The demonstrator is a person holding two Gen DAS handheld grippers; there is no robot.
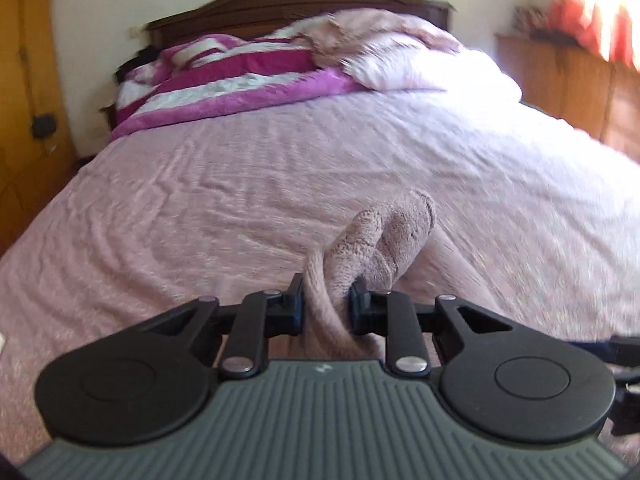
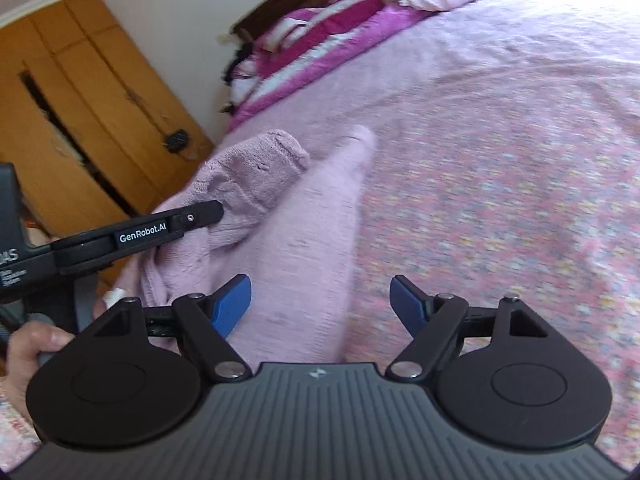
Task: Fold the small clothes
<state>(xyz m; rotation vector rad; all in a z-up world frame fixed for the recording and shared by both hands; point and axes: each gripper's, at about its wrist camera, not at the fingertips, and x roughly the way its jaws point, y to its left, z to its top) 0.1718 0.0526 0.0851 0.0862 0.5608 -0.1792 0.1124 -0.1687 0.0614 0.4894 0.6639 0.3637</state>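
A small pale pink knitted garment [image 1: 376, 240] is bunched up above the pink bedspread [image 1: 200, 208], with a ribbed cuff end sticking up. My left gripper [image 1: 326, 302] is shut on a fold of it, and cloth fills the narrow gap between the black fingers. The right wrist view shows the same garment [image 2: 288, 216] draping down from that grip, with one left finger [image 2: 200, 216] pressed into the cloth. My right gripper [image 2: 320, 306] stands open just above the garment's lower part. Its blue pads [image 2: 234, 306] are wide apart and hold nothing.
The bedspread [image 2: 500, 200] covers a wide bed. A magenta and white striped blanket [image 1: 224, 80] and a pale pillow [image 1: 420, 60] lie by the dark headboard [image 1: 280, 4]. A wooden wardrobe [image 2: 80, 100] stands left, a wooden dresser [image 1: 580, 88] right. A hand [image 2: 28, 348] grips the left handle.
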